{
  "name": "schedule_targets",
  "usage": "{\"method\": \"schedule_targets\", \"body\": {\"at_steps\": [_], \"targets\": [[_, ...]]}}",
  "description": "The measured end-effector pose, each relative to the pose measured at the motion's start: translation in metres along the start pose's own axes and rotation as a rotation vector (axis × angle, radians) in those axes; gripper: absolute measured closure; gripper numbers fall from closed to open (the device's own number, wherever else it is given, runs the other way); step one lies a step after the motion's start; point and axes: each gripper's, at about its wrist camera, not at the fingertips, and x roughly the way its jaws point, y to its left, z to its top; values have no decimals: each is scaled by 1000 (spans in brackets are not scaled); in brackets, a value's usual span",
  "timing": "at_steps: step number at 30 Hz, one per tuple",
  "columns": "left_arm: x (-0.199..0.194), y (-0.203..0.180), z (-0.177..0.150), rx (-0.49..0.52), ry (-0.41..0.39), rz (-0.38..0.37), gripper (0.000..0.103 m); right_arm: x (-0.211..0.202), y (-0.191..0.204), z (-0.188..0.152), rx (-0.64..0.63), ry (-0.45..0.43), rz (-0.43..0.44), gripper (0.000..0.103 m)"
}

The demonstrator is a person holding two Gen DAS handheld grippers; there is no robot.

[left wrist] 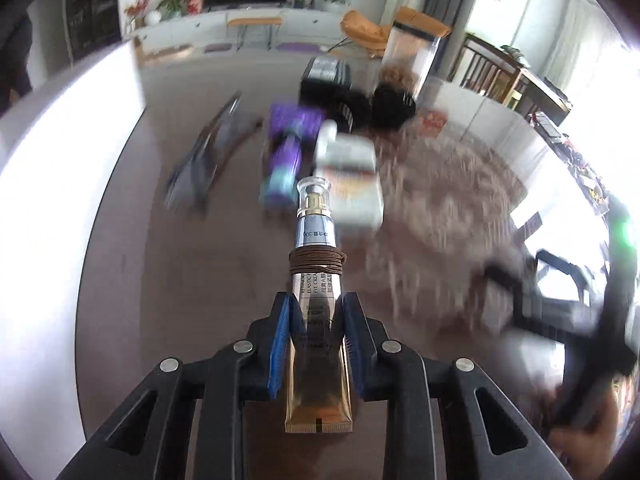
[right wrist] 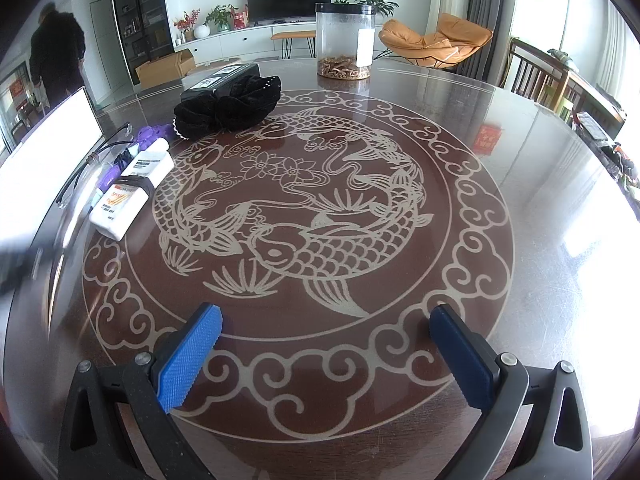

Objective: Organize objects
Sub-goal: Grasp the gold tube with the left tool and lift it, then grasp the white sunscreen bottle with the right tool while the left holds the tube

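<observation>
My left gripper (left wrist: 317,300) is shut on a gold eye-cream tube (left wrist: 316,236) with a clear cap; its blue pads press both sides. A brown hair tie (left wrist: 318,262) is wound around the tube. Beyond it, blurred, lie a purple item (left wrist: 288,148) and white tubes (left wrist: 348,168). My right gripper (right wrist: 326,314) stands open above the fish-patterned round table (right wrist: 540,240), nothing between its fingers. At the table's left lie two white tubes (right wrist: 150,164) (right wrist: 118,210) beside the purple item (right wrist: 150,134).
A black scrunchie (right wrist: 228,110) rests against a black box (right wrist: 220,80) at the back left. A clear jar (right wrist: 345,40) with brown bits stands at the far edge. A bright white screen (right wrist: 48,148) is at the left. A person (right wrist: 56,52) stands far back.
</observation>
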Motion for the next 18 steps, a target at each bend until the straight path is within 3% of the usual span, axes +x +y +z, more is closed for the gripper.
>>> {"method": "schedule_targets", "body": {"at_steps": [3, 5, 6, 9, 12, 18], "targets": [[-17, 8, -35, -19, -23, 9, 70, 0, 0, 0, 0, 0, 0, 0], [-19, 7, -39, 20, -23, 16, 45, 0, 0, 0, 0, 0, 0, 0], [-18, 5, -38, 49, -28, 46, 26, 0, 0, 0, 0, 0, 0, 0], [-11, 6, -38, 87, -33, 127, 21, 0, 0, 0, 0, 0, 0, 0], [-3, 14, -38, 70, -64, 148, 0, 0, 0, 0, 0, 0, 0, 0], [2, 21, -35, 62, -74, 143, 0, 1, 0, 0, 0, 0, 0, 0]]}}
